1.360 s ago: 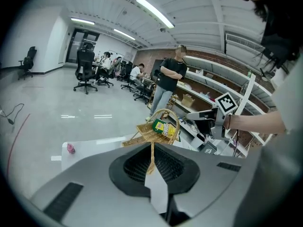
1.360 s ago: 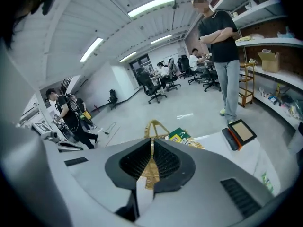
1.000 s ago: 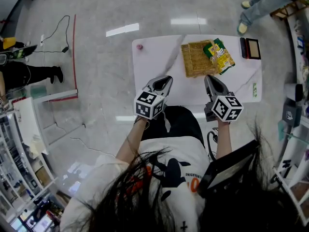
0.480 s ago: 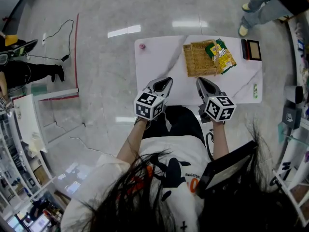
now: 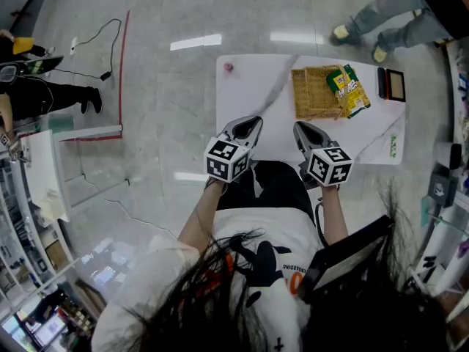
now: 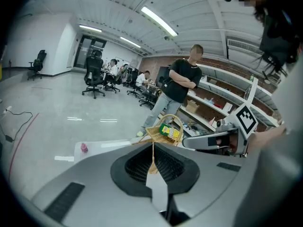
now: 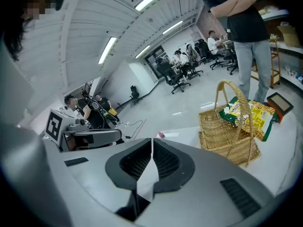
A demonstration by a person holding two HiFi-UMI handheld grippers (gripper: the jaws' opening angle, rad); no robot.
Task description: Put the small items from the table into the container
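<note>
A wicker basket [image 5: 315,92] with a handle stands on the white table [image 5: 249,97] towards its far right. A green and yellow snack packet [image 5: 352,90] lies in it and hangs over its right side. A small pink item [image 5: 228,67] sits alone at the table's far left corner. My left gripper [image 5: 251,123] and right gripper [image 5: 300,128] hover side by side over the table's near edge, both shut and holding nothing. The right gripper view shows the basket [image 7: 227,131], the packet [image 7: 255,115] and the pink item [image 7: 161,135] ahead of the jaws. The left gripper view shows the pink item [image 6: 84,147] and the basket [image 6: 163,131].
A black and red box [image 5: 390,84] lies at the table's far right, and a small green item [image 5: 393,147] near its right edge. A person [image 5: 381,20] stands just beyond the table. Shelving lines the right side, and a red floor line and cable [image 5: 121,50] run on the left.
My right gripper has moved left, away from the basket and closer to my left gripper. The head view has shifted, so the table sits further right. The person beyond the table has stepped.
</note>
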